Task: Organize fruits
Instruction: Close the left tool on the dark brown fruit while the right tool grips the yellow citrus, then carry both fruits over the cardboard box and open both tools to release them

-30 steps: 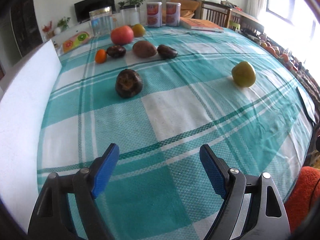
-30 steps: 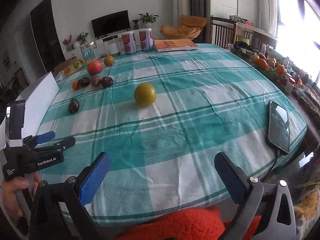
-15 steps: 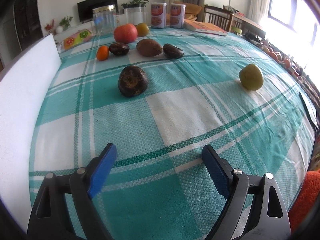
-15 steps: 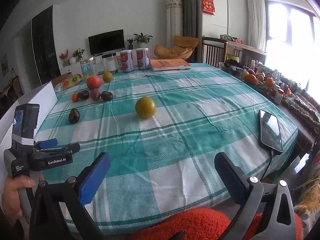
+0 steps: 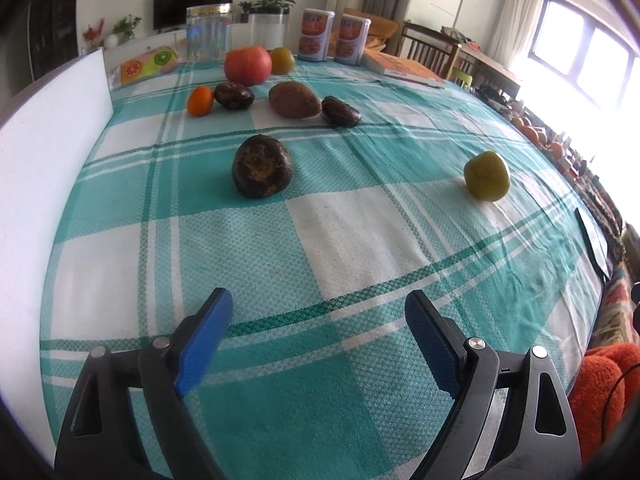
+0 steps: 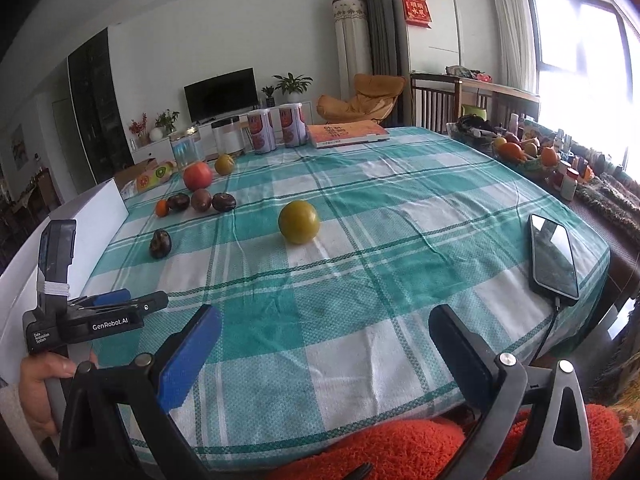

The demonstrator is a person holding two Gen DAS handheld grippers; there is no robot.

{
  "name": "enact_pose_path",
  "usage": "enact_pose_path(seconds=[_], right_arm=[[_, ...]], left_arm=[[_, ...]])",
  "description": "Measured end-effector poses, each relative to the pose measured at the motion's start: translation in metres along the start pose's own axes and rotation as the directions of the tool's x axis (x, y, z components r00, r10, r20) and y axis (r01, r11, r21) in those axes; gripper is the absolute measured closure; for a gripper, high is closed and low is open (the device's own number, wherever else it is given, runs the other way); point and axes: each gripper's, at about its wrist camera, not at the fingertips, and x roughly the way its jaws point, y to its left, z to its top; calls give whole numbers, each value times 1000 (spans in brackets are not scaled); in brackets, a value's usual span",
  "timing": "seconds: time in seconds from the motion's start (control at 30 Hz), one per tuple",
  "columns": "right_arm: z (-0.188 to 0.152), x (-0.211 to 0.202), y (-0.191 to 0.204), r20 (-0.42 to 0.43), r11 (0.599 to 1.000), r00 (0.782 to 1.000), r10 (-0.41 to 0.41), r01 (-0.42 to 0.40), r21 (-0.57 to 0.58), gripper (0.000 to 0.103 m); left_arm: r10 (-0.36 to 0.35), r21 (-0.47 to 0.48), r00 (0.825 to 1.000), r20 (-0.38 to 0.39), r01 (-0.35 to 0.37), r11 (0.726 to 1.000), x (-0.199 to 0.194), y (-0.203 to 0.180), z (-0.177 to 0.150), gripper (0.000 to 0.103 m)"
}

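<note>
Both the left gripper (image 5: 316, 312) and the right gripper (image 6: 324, 328) gape empty above the teal-checked counter (image 6: 360, 280). A round yellow-green fruit (image 6: 299, 222) sits alone mid-cloth; a clear lidded jar (image 5: 209, 32) stands at the far edge.

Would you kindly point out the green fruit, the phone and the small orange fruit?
green fruit (image 6: 299, 222), right wrist view, centre of its skin.
phone (image 6: 553, 259), right wrist view, middle of its screen.
small orange fruit (image 5: 200, 101), left wrist view, centre.

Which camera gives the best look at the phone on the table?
The right wrist view: the phone lies fully visible near the table's right edge, cable attached. The left wrist view catches only a thin dark sliver at its right border.
</note>
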Motion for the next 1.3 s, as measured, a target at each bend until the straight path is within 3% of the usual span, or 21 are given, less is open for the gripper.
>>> enact_pose_path(seconds=[0.23,0.3,0.37,0.43,0.47,0.57,0.67,0.87,0.93,0.97,1.0,1.1,1.2,1.3], right_arm=[[0,-1,2,-5,1000,1000,6,-6,-10,0],[0,-1,-1,-3,1000,1000,14,-14,1,0],[0,-1,-6,-4,999,999,32,-32,25,0],[2,3,-14,-22,995,997,73,-71,64,0],[6,8,-18,-49,991,993,105,-101,87,0],[31,42,-26,-158,976,969,192,-171,136,0],[63,96,-20,-269,981,944,193,-176,85,0],[94,198,9,-345,980,920,184,-201,-13,1],[93,214,19,-358,975,914,193,-219,-32,17],[92,217,21,-362,981,919,158,-186,-46,45],[93,216,22,-348,983,926,146,-174,-51,52],[91,208,18,-340,980,921,191,-199,10,52],[92,184,24,-317,970,919,235,-241,19,52],[99,154,44,-302,943,895,327,-330,43,52]], left_arm=[[106,-139,992,-75,-116,984,43,16,57,14],[160,-128,986,-43,-164,978,50,18,67,14],[169,-101,984,-54,-174,979,58,19,73,16],[211,-44,977,-30,-212,976,57,16,71,48],[227,-8,974,-19,-227,974,55,15,69,59],[193,-9,981,-13,-193,981,46,18,63,59],[145,-34,989,-24,-146,989,34,20,55,59],[67,-90,997,-48,-71,993,6,19,42,59],[55,-101,997,-47,-59,993,-3,20,39,59],[48,-103,998,-46,-52,993,-8,21,38,59],[44,-102,998,-42,-48,994,-13,21,36,59],[12,-108,999,-40,-16,994,-29,20,33,59],[-81,-143,996,-45,73,987,-52,20,30,59],[-156,-162,987,-22,151,975,-89,22,28,59]])
